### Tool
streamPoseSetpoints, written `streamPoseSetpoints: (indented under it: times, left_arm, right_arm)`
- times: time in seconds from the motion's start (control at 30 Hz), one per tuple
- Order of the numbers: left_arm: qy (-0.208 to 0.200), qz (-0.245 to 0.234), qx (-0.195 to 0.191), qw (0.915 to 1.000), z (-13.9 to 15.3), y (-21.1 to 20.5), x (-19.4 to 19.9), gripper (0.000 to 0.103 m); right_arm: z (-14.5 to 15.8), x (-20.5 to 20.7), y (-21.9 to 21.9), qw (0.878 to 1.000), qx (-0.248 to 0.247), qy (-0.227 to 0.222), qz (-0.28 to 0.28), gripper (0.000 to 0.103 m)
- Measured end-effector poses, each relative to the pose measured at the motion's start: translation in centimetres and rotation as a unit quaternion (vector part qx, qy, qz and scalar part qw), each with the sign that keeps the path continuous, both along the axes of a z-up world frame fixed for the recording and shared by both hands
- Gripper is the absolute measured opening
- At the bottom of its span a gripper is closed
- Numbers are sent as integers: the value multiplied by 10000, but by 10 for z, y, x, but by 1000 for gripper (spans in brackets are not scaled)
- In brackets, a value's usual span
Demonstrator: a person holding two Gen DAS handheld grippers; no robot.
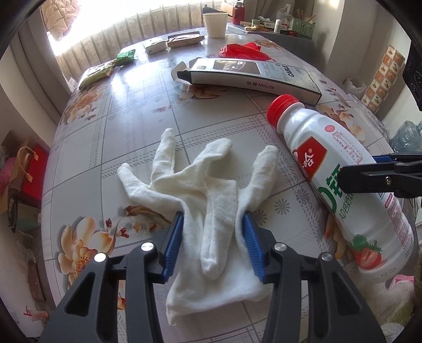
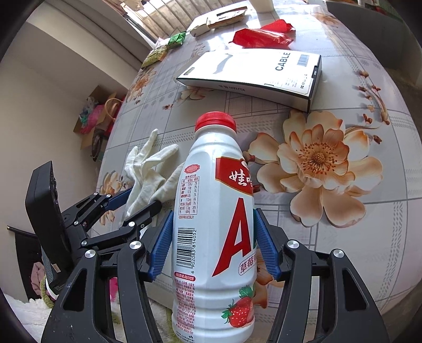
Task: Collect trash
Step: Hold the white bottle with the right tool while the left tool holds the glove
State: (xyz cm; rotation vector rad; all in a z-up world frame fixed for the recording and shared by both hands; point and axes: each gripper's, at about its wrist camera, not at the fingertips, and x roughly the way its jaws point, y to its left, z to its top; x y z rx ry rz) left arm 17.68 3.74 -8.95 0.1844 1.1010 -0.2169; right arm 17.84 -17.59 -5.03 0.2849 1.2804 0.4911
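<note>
A white cloth glove [image 1: 211, 211] lies on the flowered tablecloth [image 1: 118, 110]. My left gripper [image 1: 213, 219] has its blue pads against both sides of the glove's palm, shut on it. It also shows in the right wrist view [image 2: 139, 195] with the glove [image 2: 147, 171]. A white drink bottle with a red cap [image 2: 211, 224] lies on the table near its front edge. My right gripper [image 2: 212, 219] has its pads against both sides of the bottle, shut on it. The bottle [image 1: 337, 168] and a right finger [image 1: 379, 176] show in the left wrist view.
An open cable box [image 1: 250, 74] lies beyond the bottle, with a red plastic bag [image 1: 242, 51] behind it. Farther back are green snack wrappers [image 1: 105, 70], small cartons [image 1: 171, 43] and a paper cup [image 1: 215, 23]. Bags sit on the floor at left [image 1: 23, 171].
</note>
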Motion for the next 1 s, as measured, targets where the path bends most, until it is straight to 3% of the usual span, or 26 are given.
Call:
streamPoseSetpoints:
  times: [0.37,1.0]
  left_arm:
    - [-50,66,-165,9998,4,0,-3,24]
    - [-235,129,-276,9993,19,3,-7,20]
  right_arm:
    - [2,-3,-3,10000,13,-30,-36,56]
    - [9,-4,-6,9999,56,-118,-85,56]
